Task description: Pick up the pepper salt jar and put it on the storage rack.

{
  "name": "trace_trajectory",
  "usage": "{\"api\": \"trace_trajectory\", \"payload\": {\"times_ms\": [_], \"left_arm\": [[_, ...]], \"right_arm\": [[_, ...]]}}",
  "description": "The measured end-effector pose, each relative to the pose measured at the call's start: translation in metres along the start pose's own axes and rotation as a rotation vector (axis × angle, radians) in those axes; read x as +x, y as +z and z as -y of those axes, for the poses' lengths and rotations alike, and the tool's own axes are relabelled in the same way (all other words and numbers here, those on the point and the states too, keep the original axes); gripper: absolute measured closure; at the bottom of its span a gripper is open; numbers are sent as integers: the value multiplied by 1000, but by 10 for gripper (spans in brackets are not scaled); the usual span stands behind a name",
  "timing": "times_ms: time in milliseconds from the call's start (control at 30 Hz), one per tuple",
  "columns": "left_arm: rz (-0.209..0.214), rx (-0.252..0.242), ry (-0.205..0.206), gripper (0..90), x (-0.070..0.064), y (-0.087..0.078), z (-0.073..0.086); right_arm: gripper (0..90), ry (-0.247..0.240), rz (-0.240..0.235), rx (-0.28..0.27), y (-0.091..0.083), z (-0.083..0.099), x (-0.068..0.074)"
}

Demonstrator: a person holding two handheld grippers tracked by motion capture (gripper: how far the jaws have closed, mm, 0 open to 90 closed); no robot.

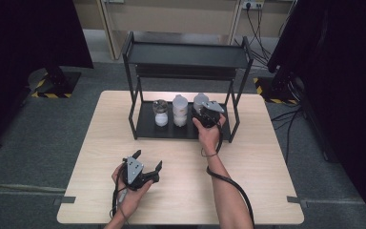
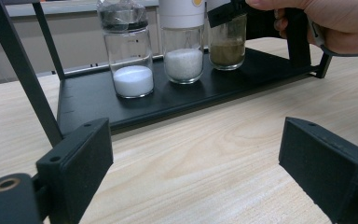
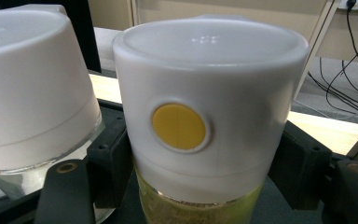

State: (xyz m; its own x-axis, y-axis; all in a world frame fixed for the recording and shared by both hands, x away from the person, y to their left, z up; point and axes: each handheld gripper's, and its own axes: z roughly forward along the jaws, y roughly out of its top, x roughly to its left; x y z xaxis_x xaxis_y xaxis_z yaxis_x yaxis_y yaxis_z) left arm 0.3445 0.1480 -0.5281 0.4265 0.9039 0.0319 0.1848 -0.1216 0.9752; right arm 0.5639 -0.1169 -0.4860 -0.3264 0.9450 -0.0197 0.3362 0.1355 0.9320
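Rack (image 1: 143,119) at desk's (image 1: 267,191) far edge; front half bare. Brown-spice jar (image 3: 205,116), rightmost of three on rack's lower shelf, clamped between right gripper's (image 1: 205,114) jaws. Left gripper (image 1: 145,164) spread wide, holding nothing, near front edge.

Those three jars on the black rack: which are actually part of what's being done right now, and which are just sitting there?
In use:
- right gripper, jaws around the white cap of the brown-spice jar
- black rack, where that jar stands

Just sitting there:
- white-capped jar of coarse white grains
- dark-capped jar of white powder
- left gripper, open over the table
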Motion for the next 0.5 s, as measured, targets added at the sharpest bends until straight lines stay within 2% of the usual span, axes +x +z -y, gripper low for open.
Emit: {"api": "trace_trajectory", "payload": {"times_ms": [500], "left_arm": [[0,-1,0,93,0,0,0]], "right_arm": [[307,4,-3,-16,1,3,-1]]}}
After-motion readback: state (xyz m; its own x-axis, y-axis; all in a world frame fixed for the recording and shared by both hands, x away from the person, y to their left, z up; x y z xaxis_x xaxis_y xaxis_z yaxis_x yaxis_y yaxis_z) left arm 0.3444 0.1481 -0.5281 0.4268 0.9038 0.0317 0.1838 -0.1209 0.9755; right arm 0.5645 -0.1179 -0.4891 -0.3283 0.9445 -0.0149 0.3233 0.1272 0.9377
